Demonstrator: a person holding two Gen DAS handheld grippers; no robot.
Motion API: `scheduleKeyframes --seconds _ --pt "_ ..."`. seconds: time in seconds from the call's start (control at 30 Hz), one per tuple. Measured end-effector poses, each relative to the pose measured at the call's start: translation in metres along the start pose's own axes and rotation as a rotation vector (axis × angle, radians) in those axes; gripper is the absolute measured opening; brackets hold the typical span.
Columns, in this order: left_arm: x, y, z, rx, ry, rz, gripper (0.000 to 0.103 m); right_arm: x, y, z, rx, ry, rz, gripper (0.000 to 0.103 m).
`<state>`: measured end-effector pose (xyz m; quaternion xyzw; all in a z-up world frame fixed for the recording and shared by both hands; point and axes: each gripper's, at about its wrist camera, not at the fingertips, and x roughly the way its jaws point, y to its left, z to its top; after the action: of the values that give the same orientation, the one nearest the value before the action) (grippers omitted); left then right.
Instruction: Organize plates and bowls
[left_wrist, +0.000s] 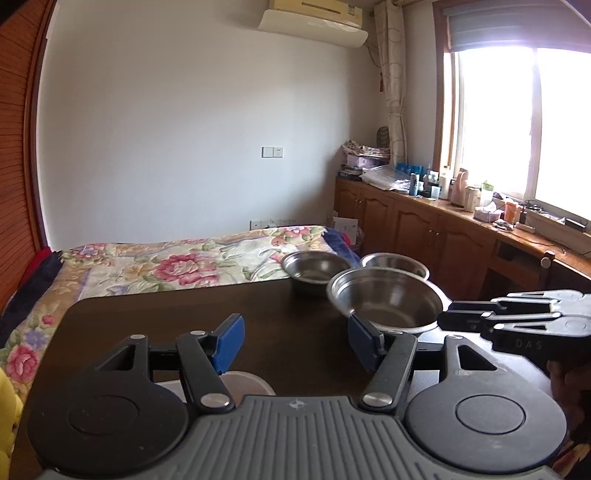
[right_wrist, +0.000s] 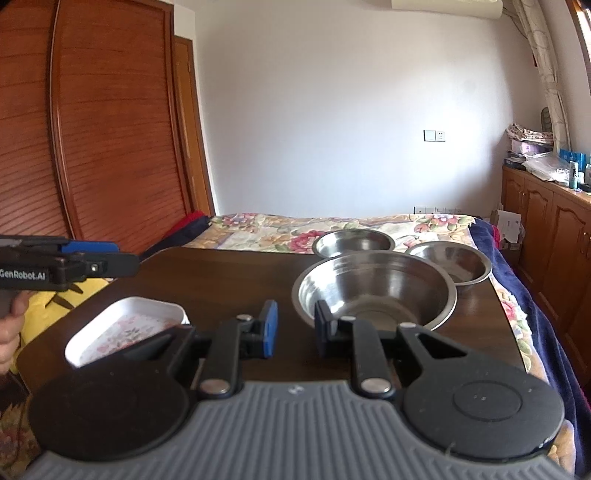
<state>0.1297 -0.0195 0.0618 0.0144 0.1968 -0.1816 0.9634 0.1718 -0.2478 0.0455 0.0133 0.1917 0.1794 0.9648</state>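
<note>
From left to right: my left gripper hangs over the near part of the dark table, jaws spread wide and holding nothing. Under it sits the white floral dish, alone at the table's left, well apart from the bowls; I judge it kept separate as the only plate-like piece. My right gripper is also unclenched and empty, its right finger close against the near rim of the large steel bowl, placed, I judge, to take that rim. Behind stand a small steel bowl and, further right, a second small steel bowl, both near the far edge. The bed lies beyond. Nothing blocks the approach.
</note>
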Motion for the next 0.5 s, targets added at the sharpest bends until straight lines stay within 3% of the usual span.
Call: scheduleKeyframes --seconds 0.1,0.5 --pt "0.007 -0.01 0.005 0.003 -0.001 -0.012 0.089 0.0 -0.006 0.0 0.006 -0.014 -0.002 0.03" --pt "0.042 -0.038 0.009 0.049 0.03 -0.015 0.091 0.004 -0.041 -0.003 0.025 -0.029 -0.026 0.038"
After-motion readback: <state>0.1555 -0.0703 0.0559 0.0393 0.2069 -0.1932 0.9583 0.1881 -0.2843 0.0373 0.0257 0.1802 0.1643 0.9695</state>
